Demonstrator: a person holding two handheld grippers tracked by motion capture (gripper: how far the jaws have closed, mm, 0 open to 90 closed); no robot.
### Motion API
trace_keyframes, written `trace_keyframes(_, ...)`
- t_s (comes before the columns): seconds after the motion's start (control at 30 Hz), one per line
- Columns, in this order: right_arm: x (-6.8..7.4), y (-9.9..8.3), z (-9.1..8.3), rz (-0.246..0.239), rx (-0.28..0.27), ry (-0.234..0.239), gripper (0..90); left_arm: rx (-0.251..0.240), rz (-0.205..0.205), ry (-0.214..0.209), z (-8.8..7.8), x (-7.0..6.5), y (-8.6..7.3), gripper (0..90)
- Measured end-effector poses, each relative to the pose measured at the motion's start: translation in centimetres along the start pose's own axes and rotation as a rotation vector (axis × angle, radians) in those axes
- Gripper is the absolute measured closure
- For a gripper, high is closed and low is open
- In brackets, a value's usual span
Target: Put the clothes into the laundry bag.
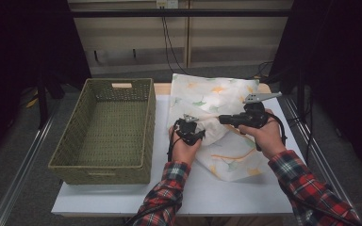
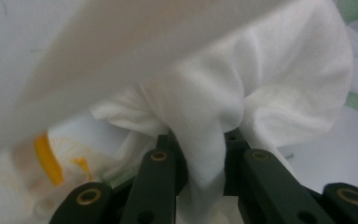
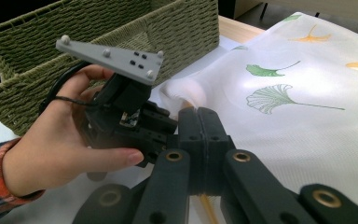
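A white cloth (image 1: 217, 94) printed with green and yellow ginkgo leaves lies over the right half of the white table (image 1: 193, 193). My left gripper (image 1: 199, 135) is shut on a bunched fold of the cloth (image 2: 261, 70) near its left edge, and the fabric is squeezed between the jaws of that gripper (image 2: 200, 144). My right gripper (image 1: 220, 119) points left toward it, close by. The right gripper (image 3: 199, 116) has its jaws pressed together on a thin edge of the cloth (image 3: 298, 93). The left gripper's grey plate (image 3: 116, 58) and the hand holding it sit just beyond.
An empty green woven basket (image 1: 99, 165) stands on the left half of the table, its near wall (image 3: 98, 42) just behind the left hand. Bare table (image 3: 60, 205) lies in front of the cloth. Dark floor and cables surround the table.
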State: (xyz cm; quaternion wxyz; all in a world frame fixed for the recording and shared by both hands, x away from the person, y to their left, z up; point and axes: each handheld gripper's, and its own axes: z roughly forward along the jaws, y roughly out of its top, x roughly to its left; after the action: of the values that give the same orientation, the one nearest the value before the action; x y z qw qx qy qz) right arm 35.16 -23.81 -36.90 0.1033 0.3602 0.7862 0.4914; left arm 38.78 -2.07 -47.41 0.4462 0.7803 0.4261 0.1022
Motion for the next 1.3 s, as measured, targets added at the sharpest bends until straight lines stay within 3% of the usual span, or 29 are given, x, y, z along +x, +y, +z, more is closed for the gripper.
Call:
trace_keyframes(0.2,0.4,0.3,0.2,-0.009,-0.005,0.023,90.0,-0.025,0.023,0.003,0.3,-0.3,0.8,80.3)
trace_keyframes(0.23,0.4,0.3,0.2,-0.01,-0.005,0.025,90.0,-0.04,0.008,0.004,0.4,-0.3,0.9,80.2)
trace_keyframes(0.43,0.1,0.1,-0.3,0.002,-0.014,0.039,90.0,-0.085,0.039,0.045,0.5,0.4,2.0,79.9)
trace_keyframes(0.57,-0.1,-0.1,-0.4,0.007,-0.013,0.033,90.0,-0.07,0.039,0.067,0.9,1.0,1.9,76.9)
trace_keyframes(0.63,-0.2,-0.2,-0.4,0.005,-0.011,0.025,90.0,-0.042,0.02,0.066,0.8,1.4,1.6,73.4)
trace_keyframes(0.77,-0.3,-0.4,-0.1,0.01,-0.003,0.018,90.0,-0.006,0.029,0.08,0.6,1.8,0.9,59.4)
trace_keyframes(0.87,-0.3,-0.6,0.3,0.007,0.006,0.011,90.0,0.013,0.069,0.099,0.1,2.0,0.5,44.0)
trace_keyframes(0.97,-0.3,-0.6,0.6,-0.005,0.014,0.006,90.0,0.027,0.064,0.082,-0.5,1.8,0.2,33.0)
trace_keyframes(1.13,-0.4,-0.6,0.8,-0.002,0.022,0.005,90.0,0.063,0.103,0.087,-1.2,1.5,-0.3,23.4)
trace_keyframes(1.3,-0.5,-0.6,0.6,-0.013,0.022,0.005,90.0,0.067,0.099,0.069,-2.0,1.3,-0.8,19.5)
